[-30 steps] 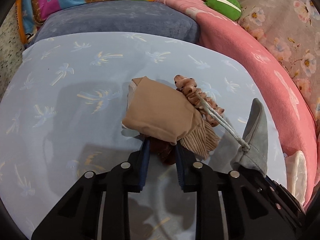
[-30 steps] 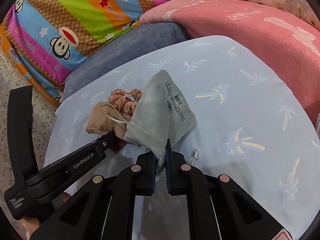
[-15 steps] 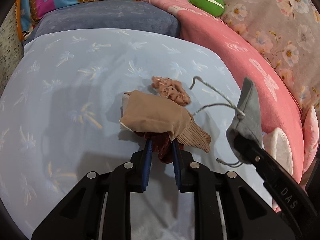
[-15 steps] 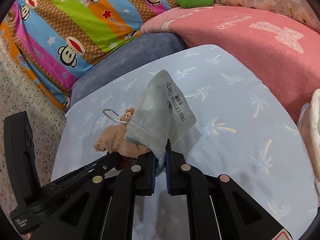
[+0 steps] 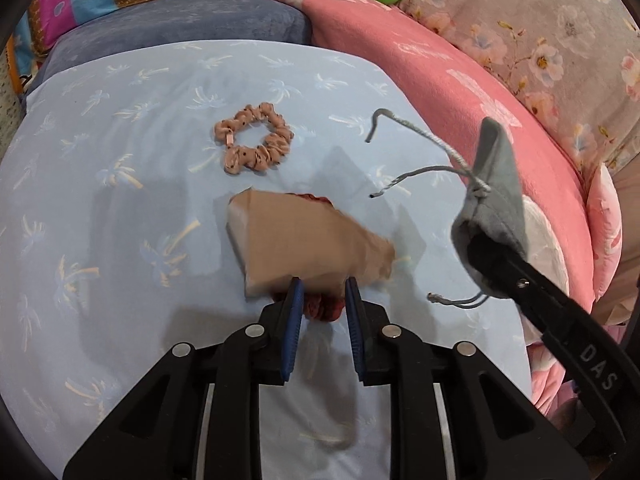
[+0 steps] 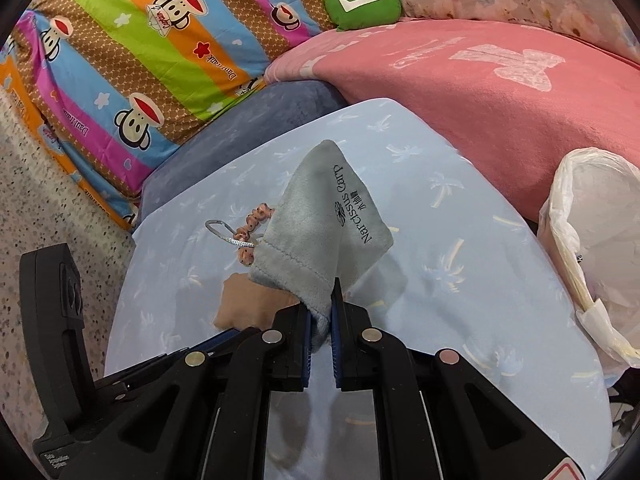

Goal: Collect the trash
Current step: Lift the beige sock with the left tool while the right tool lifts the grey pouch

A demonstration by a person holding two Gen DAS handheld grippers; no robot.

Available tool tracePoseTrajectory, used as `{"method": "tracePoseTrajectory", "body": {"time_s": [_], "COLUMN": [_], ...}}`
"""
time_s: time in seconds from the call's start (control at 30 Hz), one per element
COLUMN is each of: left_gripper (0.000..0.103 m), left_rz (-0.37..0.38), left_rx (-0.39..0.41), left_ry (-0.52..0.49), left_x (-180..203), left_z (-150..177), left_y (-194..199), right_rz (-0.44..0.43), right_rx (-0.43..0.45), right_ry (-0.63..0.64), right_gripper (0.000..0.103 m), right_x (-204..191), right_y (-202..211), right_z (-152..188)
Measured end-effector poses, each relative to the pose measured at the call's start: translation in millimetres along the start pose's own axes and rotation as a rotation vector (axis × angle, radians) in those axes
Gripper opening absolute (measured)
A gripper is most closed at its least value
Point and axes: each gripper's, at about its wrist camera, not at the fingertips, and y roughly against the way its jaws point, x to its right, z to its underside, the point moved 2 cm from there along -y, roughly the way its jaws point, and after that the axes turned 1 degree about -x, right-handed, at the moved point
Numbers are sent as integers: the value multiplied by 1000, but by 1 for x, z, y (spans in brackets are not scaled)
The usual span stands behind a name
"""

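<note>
The left claw (image 5: 320, 304) is clamped, its jaws narrowly apart, on a bundle of tan cloth (image 5: 304, 240) wrapped round something dark red (image 5: 322, 312), lifted over the blue palm-print bed sheet (image 5: 100, 220); the right claw (image 6: 320, 312), nearly closed, pinches one grey drawstring pouch (image 6: 320, 220) by its mouth. Just ahead of the left claw one pink scrunchie (image 5: 254, 142) lies alone on the sheet and could well be overlooked. The loosely hanging tan cloth could slip free in transit, and the pouch's three dangling cord ends (image 5: 416, 136) might snag. To the right of the right claw stands one white-lined bin (image 6: 592, 240)
</note>
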Motion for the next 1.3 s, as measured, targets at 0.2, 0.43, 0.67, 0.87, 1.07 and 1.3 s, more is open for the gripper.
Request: {"method": "tracePoseTrajectory", "body": {"time_s": [0.2, 0.43, 0.67, 0.87, 1.07, 1.3], "left_gripper": [29, 57, 47, 13, 1, 1], "left_rz": [-39, -101, -102, -75, -51, -21], "left_rx": [-35, -14, -21, -6, 76, 177], "left_ry": [10, 13, 38, 7, -30, -83], "left_x": [0, -7, -12, -1, 17, 45], "left_z": [12, 20, 14, 9, -4, -19], "left_y": [-12, -13, -23, -14, 19, 54], "right_rz": [6, 6, -1, -18, -34, -42], "right_rx": [1, -13, -34, -38, 1, 67], "right_ry": [-8, -12, -2, 8, 11, -1], "right_gripper": [8, 8, 8, 8, 8, 8], "right_x": [12, 15, 12, 8, 8, 18], "right_y": [10, 9, 2, 5, 24, 56], "right_z": [7, 13, 16, 17, 10, -2]}}
